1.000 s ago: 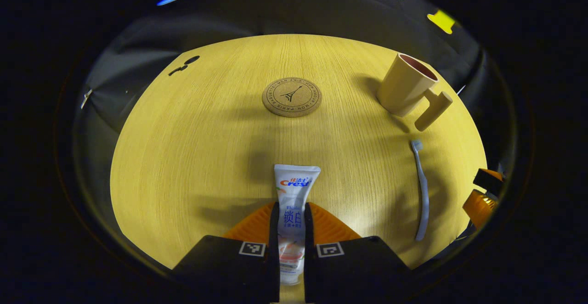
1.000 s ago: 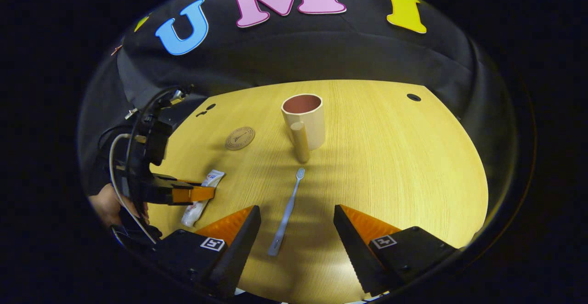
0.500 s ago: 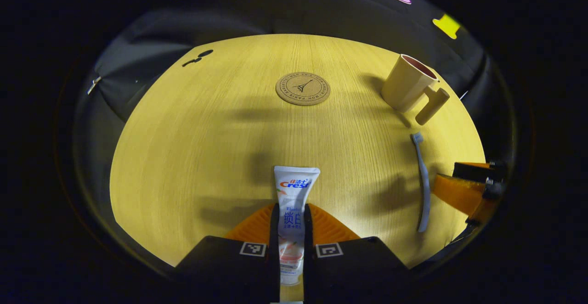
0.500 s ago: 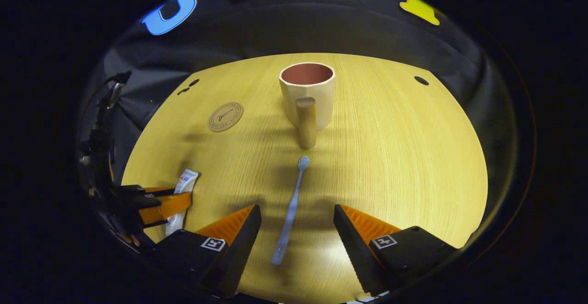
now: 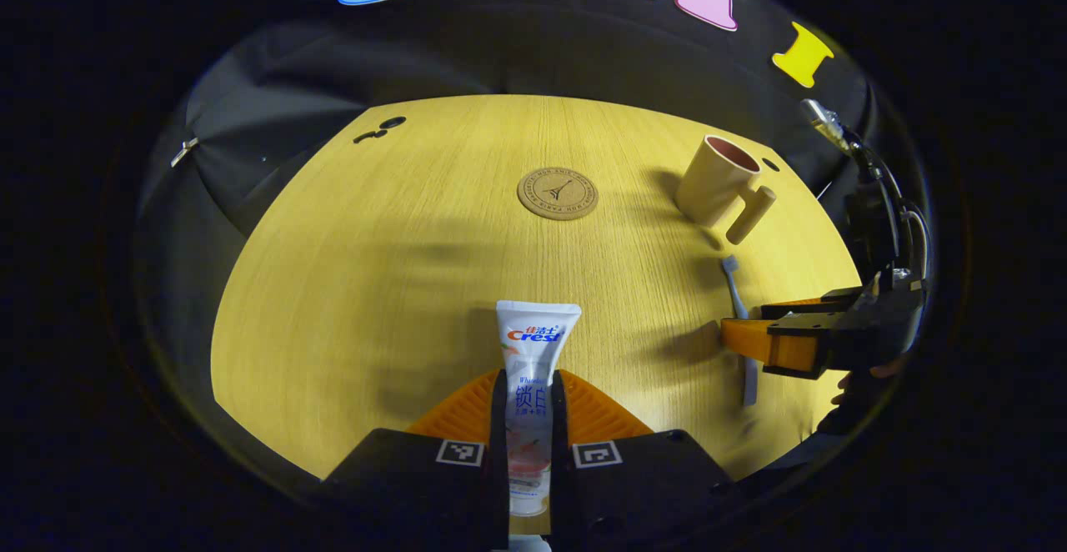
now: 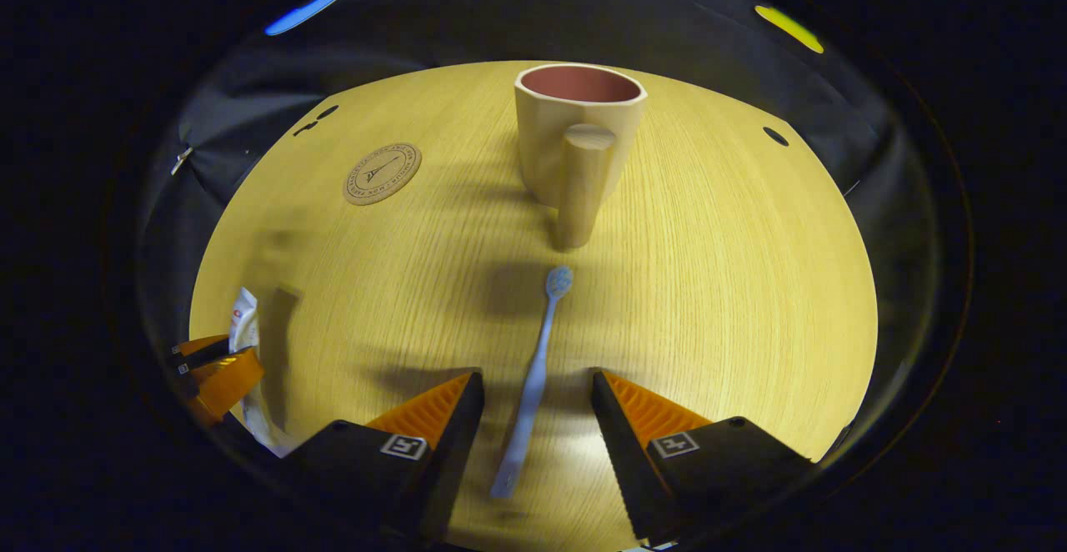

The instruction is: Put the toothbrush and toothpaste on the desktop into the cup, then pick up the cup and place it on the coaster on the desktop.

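Observation:
My left gripper [image 5: 528, 375] is shut on the white toothpaste tube [image 5: 533, 339], whose flat end points toward the round cork coaster [image 5: 558, 193]. The beige cup [image 5: 715, 182] with a thick handle stands upright at the far right. The pale blue toothbrush [image 6: 538, 360] lies flat on the table, its head toward the cup [image 6: 575, 131]. My right gripper [image 6: 533, 381] is open and low, with one finger on each side of the brush handle. In the right gripper view, the left gripper [image 6: 212, 368] and the tube [image 6: 244, 331] sit at the far left.
The wooden table [image 5: 375, 243] is round-edged, with black cloth behind it. Small dark holes [image 5: 379, 128] mark the far left of the top, and another [image 6: 775, 136] the far right. A hand and cables follow the right gripper [image 5: 771, 335].
My left gripper has tilted up and drawn back with the toothpaste. My right gripper has dropped lower and moved forward over the toothbrush handle, its fingers a little closer together.

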Motion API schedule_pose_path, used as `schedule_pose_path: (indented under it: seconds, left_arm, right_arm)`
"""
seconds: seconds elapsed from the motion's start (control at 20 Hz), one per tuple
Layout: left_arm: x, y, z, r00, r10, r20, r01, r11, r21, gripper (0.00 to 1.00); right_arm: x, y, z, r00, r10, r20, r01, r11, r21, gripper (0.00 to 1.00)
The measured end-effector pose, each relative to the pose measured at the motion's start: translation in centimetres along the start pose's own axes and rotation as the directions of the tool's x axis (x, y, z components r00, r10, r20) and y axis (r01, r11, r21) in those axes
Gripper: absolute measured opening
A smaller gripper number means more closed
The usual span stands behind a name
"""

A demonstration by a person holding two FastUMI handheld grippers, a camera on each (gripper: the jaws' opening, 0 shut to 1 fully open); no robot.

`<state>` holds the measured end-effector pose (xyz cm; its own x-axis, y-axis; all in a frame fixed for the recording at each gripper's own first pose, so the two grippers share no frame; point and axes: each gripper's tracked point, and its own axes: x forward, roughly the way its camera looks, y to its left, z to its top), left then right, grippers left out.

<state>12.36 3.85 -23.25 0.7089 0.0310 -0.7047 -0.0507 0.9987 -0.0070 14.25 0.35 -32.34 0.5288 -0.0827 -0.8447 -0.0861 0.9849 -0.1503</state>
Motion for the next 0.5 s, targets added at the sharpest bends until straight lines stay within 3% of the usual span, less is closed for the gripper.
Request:
schedule_pose_path:
  seconds: [0.1,0.15,0.2,0.25,0.35,0.4,0.5]
  left_arm:
    - [-1.1,0.4,0.4,1.0,-0.004,0.022,0.005,1.0,-0.015,0.24]
    - [-1.6,0.5,0.6,0.999,-0.011,0.03,0.012,1.0,-0.026,0.24]
    - [-2.1,0.6,0.8,0.999,-0.015,0.039,0.017,0.999,-0.037,0.24]
    - [-2.4,0.7,1.0,0.999,-0.019,0.048,0.021,0.999,-0.043,0.24]
    - [-2.7,0.8,1.1,0.998,-0.027,0.056,0.03,0.999,-0.042,0.19]
    - [-2.7,0.8,1.1,0.998,-0.038,0.057,0.04,0.999,-0.037,0.29]
    - [-2.6,0.9,0.9,0.998,-0.036,0.053,0.037,0.999,-0.033,0.24]
  right_arm:
    - [0.1,0.2,0.1,1.0,0.0,-0.012,0.0,1.0,0.005,0.71]
    - [0.2,0.1,0.2,1.0,-0.003,-0.017,0.003,1.0,0.008,0.59]
    - [0.2,0.0,0.3,1.0,-0.009,-0.019,0.01,1.0,0.018,0.58]
    - [0.2,-0.2,0.3,1.0,-0.016,-0.024,0.016,0.999,0.035,0.3]
    - [0.0,-0.2,0.3,0.999,-0.015,-0.037,0.018,0.998,0.059,0.14]
    - [0.2,0.0,0.2,0.999,-0.003,-0.033,0.005,0.999,0.045,0.14]
    - [0.0,0.7,0.3,0.998,0.058,-0.003,-0.058,0.998,-0.01,0.11]
